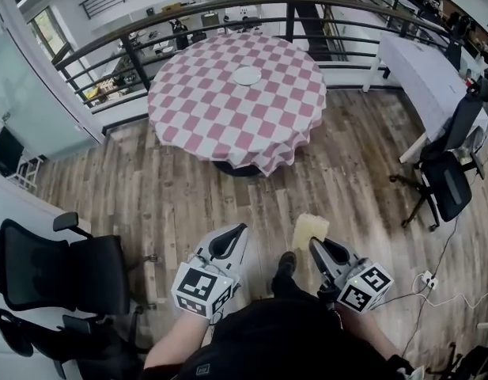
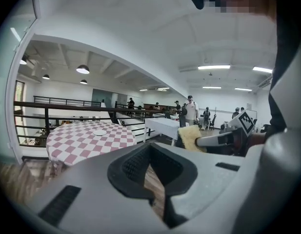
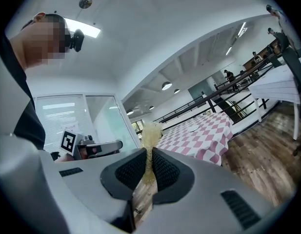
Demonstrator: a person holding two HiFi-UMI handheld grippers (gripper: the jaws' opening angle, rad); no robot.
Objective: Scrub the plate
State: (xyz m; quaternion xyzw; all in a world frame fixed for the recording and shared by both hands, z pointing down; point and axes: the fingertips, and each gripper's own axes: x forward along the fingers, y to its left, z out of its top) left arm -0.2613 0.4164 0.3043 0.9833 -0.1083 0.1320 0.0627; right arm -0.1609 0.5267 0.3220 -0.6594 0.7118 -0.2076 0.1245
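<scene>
A small white plate (image 1: 247,75) lies at the middle of a round table (image 1: 204,109) with a red-and-white checked cloth, several steps ahead of me. My right gripper (image 1: 316,246) is shut on a yellow sponge (image 1: 308,230), which sticks up out of its jaws (image 3: 150,135). My left gripper (image 1: 230,239) is shut with nothing in it. Both are held close in front of my body, over the wooden floor and well short of the table. The left gripper view shows the table (image 2: 77,143), the plate (image 2: 99,132) and the sponge (image 2: 190,136) to its right.
Black office chairs stand at the left (image 1: 62,271) and the right (image 1: 449,176). A dark railing (image 1: 228,10) curves behind the round table. A long white table (image 1: 421,70) stands at the right, with cables on the floor (image 1: 433,279). People stand far off (image 2: 190,108).
</scene>
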